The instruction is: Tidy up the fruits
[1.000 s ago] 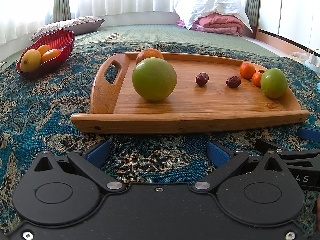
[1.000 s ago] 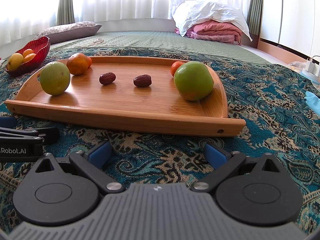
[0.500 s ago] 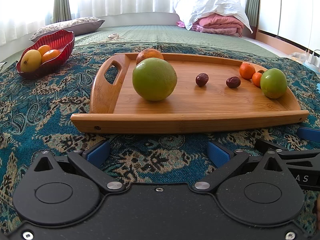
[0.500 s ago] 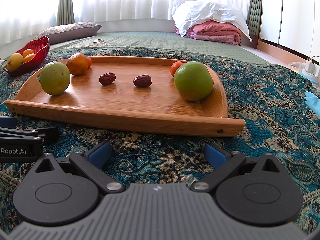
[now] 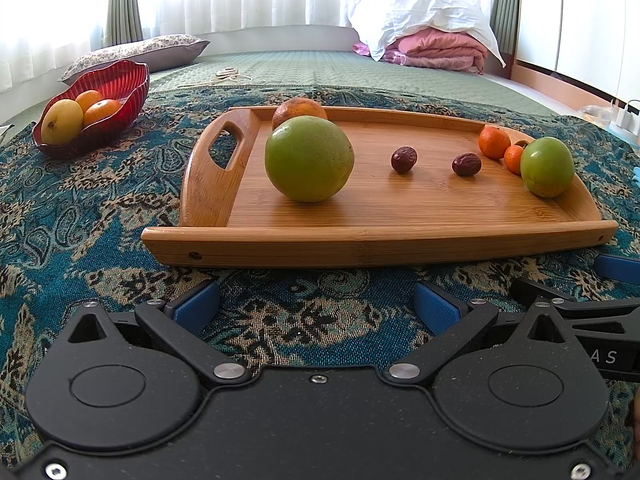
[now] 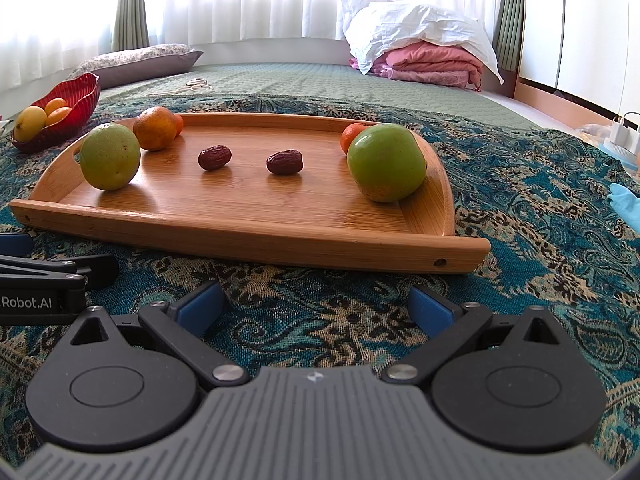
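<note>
A wooden tray (image 5: 376, 240) (image 6: 248, 236) lies on the patterned cloth. On it are a large green fruit at the left (image 5: 309, 159) (image 6: 110, 156), an orange behind it (image 5: 298, 109) (image 6: 155, 128), two dark red dates (image 5: 404, 159) (image 5: 466, 164) (image 6: 215, 157) (image 6: 284, 161), small oranges (image 5: 494, 142) (image 6: 352, 134) and a second green fruit at the right (image 5: 547, 167) (image 6: 386, 168). My left gripper (image 5: 316, 308) and right gripper (image 6: 316, 308) rest open and empty just in front of the tray.
A red bowl (image 5: 120, 92) (image 6: 78, 98) with a yellow fruit and oranges sits far left. A grey pillow (image 5: 136, 54), folded pink and white bedding (image 5: 432, 40) and scissors (image 6: 192, 86) lie behind. The other gripper shows at each view's side (image 5: 580, 304) (image 6: 44, 284).
</note>
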